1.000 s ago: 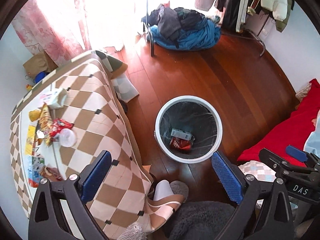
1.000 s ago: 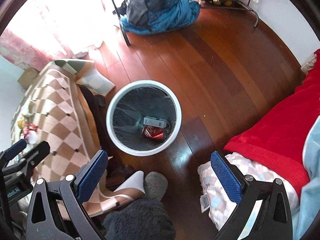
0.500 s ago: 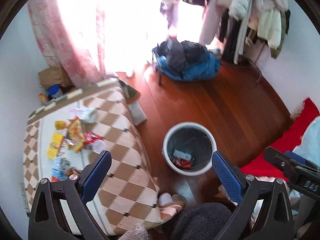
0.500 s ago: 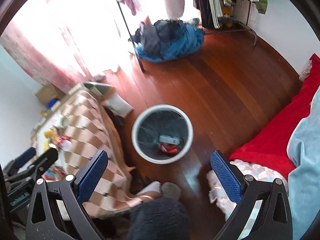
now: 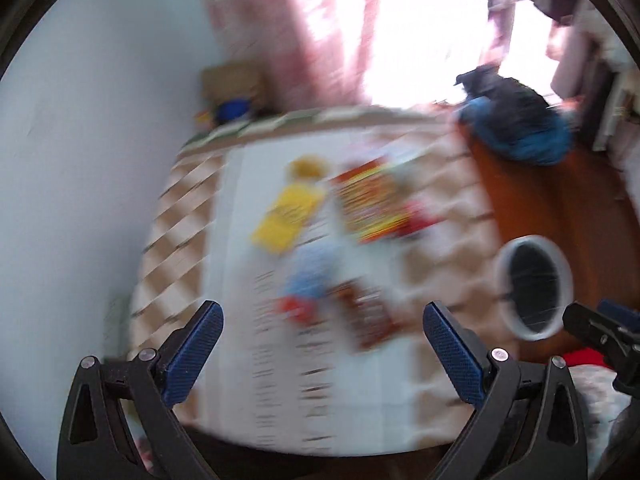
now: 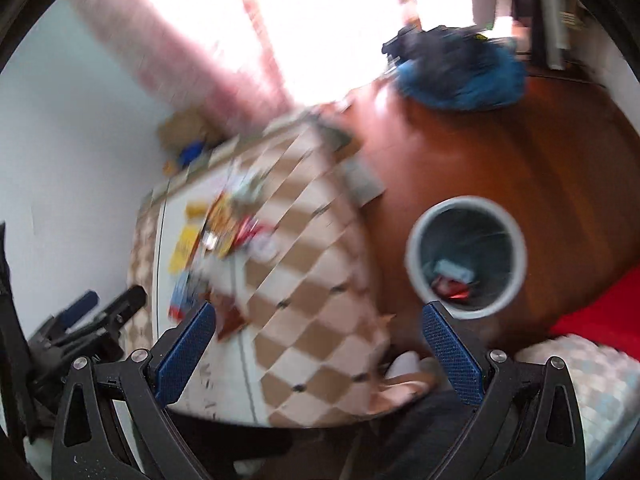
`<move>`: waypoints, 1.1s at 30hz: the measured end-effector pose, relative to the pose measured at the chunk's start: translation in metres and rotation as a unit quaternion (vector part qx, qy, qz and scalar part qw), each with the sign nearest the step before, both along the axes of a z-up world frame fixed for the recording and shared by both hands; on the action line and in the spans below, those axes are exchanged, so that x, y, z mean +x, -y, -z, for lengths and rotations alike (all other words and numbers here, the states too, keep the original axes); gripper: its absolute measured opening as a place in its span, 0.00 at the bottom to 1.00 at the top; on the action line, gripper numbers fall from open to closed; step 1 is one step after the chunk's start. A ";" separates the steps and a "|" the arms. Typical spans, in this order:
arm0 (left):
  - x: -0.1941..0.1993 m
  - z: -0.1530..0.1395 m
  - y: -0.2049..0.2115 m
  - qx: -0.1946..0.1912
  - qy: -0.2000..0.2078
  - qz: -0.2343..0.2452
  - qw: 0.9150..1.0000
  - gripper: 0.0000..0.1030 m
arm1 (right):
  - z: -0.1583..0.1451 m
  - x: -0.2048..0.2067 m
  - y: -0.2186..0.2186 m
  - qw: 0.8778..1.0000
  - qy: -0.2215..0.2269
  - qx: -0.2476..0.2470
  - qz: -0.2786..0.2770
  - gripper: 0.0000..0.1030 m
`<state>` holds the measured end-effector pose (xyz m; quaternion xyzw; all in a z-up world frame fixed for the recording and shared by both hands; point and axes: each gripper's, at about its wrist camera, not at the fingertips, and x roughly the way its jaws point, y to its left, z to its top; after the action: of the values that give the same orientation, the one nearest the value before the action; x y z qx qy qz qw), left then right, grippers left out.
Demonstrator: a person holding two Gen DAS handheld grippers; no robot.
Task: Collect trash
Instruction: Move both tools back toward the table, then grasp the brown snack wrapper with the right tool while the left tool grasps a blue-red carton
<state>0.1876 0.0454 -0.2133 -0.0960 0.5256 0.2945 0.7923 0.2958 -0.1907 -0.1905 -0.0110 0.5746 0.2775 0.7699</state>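
Note:
Both views are motion-blurred. Several wrappers lie on the chequered table [image 5: 184, 216]: a yellow packet [image 5: 286, 216], a red and yellow packet [image 5: 370, 204], a blue one [image 5: 314, 276] and a brown one [image 5: 370, 320]. My left gripper [image 5: 320, 348] is open and empty above the table, over this pile. The white trash bin [image 5: 532, 286] stands on the floor to the right; in the right wrist view [image 6: 466, 256] it holds a red can [image 6: 450, 288]. My right gripper [image 6: 320, 348] is open and empty above the table's [image 6: 312, 320] edge.
A blue and dark clothes pile [image 6: 460, 68] lies on the wooden floor [image 6: 552, 160] at the back. A red blanket [image 6: 600, 320] is at the right. A pink curtain [image 5: 320, 28] and a cardboard box [image 5: 232, 80] stand behind the table.
Both grippers have swung left from over the bin toward the table. The wrappers now fill the middle of the left wrist view. Both stay open and empty.

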 end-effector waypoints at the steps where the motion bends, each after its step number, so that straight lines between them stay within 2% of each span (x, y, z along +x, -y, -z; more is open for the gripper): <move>1: -0.010 0.009 -0.011 0.008 -0.010 -0.013 1.000 0.99 | 0.014 -0.004 -0.021 1.000 -0.008 -0.008 -0.019 1.00; 6: -0.056 0.062 -0.072 0.028 -0.069 -0.072 0.995 0.99 | 0.093 -0.024 -0.128 0.990 -0.033 -0.077 -0.113 1.00; 11: -0.082 0.097 -0.098 0.006 -0.099 -0.102 0.990 0.99 | 0.148 -0.036 -0.196 0.976 -0.022 -0.144 -0.161 0.96; 14: -0.083 0.100 -0.098 -0.011 -0.090 -0.103 0.991 0.99 | 0.166 -0.042 -0.216 0.971 -0.015 -0.166 -0.173 0.83; 15: -0.081 0.099 -0.095 -0.015 -0.084 -0.096 0.992 0.99 | 0.168 -0.043 -0.219 0.969 -0.010 -0.173 -0.174 0.78; 16: -0.077 0.096 -0.092 -0.017 -0.077 -0.086 0.993 0.99 | 0.167 -0.047 -0.220 0.968 0.002 -0.178 -0.177 0.68; 18: -0.061 0.088 -0.085 -0.019 -0.064 -0.067 0.996 0.99 | 0.166 -0.050 -0.220 0.966 0.015 -0.190 -0.175 0.56; 22: -0.025 0.082 -0.076 -0.042 -0.040 -0.019 0.998 0.99 | 0.163 -0.030 -0.185 0.978 -0.013 -0.180 -0.101 0.56; 26: 0.018 0.096 -0.063 -0.058 -0.053 0.045 0.996 0.99 | 0.164 -0.003 -0.142 0.987 -0.062 -0.150 -0.016 0.59; 28: 0.034 0.106 -0.059 -0.067 -0.062 0.060 0.994 0.92 | 0.165 0.003 -0.132 0.987 -0.092 -0.130 -0.005 0.75; 29: 0.042 0.112 -0.057 -0.070 -0.067 0.069 0.993 0.79 | 0.164 0.004 -0.127 0.988 -0.100 -0.121 0.001 0.76; 30: 0.048 0.115 -0.057 -0.074 -0.071 0.072 0.992 0.59 | 0.163 0.006 -0.124 0.988 -0.099 -0.120 0.002 0.76; 31: 0.052 0.119 -0.058 -0.077 -0.077 0.072 0.991 0.51 | 0.161 0.008 -0.122 0.988 -0.093 -0.121 0.000 0.76; 32: 0.053 0.121 -0.058 -0.084 -0.080 0.071 0.991 0.37 | 0.161 0.007 -0.122 0.988 -0.087 -0.126 -0.004 0.76; 33: 0.052 0.123 -0.059 -0.091 -0.079 0.069 0.990 0.34 | 0.161 0.005 -0.123 0.988 -0.084 -0.131 -0.007 0.76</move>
<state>0.2392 0.1047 -0.3366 -0.1083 0.6166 0.1968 0.7545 0.3012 -0.0678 -0.3515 -0.0926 0.6684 0.2046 0.7091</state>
